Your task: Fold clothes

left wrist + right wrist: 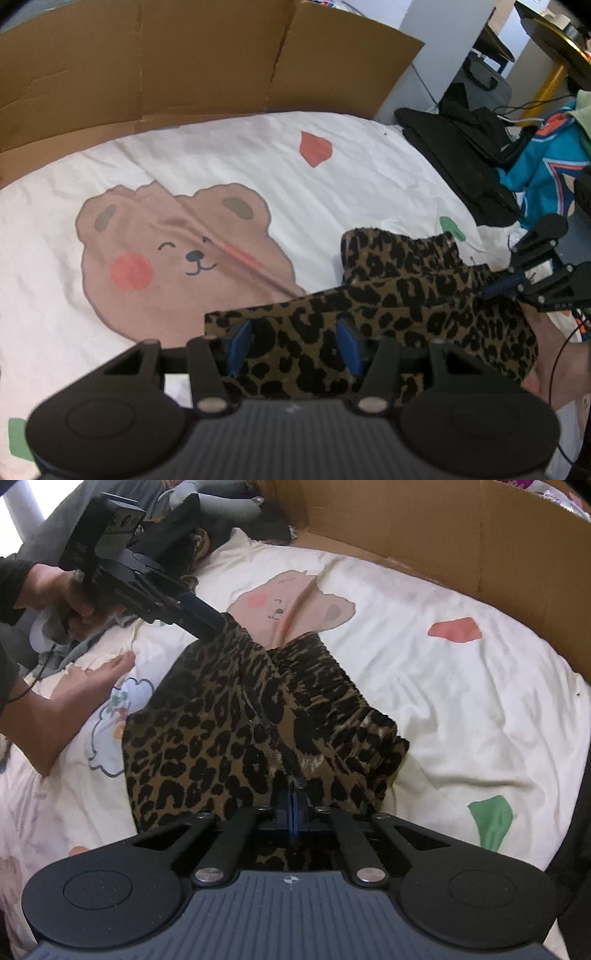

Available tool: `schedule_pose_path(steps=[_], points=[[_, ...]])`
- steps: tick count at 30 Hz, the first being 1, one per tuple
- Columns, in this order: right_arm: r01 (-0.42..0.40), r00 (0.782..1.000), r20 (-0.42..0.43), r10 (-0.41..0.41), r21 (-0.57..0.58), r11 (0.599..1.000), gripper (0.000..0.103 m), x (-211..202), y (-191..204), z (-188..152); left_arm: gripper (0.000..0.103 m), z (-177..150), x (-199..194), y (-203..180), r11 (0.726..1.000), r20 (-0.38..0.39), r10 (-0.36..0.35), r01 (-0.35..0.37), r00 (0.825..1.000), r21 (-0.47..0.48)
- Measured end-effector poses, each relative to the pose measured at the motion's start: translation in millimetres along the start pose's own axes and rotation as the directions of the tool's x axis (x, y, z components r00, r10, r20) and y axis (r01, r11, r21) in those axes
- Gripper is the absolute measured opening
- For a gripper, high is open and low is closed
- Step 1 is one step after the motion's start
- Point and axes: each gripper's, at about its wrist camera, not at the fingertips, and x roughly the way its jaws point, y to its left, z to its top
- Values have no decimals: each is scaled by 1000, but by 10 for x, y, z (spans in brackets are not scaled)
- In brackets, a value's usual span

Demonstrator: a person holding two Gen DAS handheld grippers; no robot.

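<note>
Leopard-print garment [236, 716] lay bunched on the white bear-print sheet [461, 701], a cardboard wall [166, 62] behind.

The right gripper [293, 805] had its blue pads clamped on the garment's near edge; the left gripper [293, 345] stood with fingers spread, cloth between them, at the opposite end.

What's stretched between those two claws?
The leopard-print garment spans from the right claw to the left claw, clearest in the right wrist view.

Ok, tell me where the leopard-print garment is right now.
The leopard-print garment lies mid-bed on the bear-print sheet, pinched by the right gripper, with the left gripper at its other end.
</note>
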Motion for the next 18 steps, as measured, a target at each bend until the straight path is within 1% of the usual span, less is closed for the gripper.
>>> schedule_pose_path(steps=[3,8,15,18], points=[[13,1000,25,-14,17,1000,0,-49,-35,22,54,19,-6,20,1000,8,8,-8,1000,-12],[36,997,68,-39,48,998,0,-135,-95,58,54,28,4,59,998,15,9,-8,1000,-67],[76,995,56,-81,79,994,0,-88,-172,18,53,38,36,48,998,8,27,-27,1000,-56],[99,993,58,-103,76,992,0,-59,-190,29,53,46,27,51,998,9,43,-43,999,-45]])
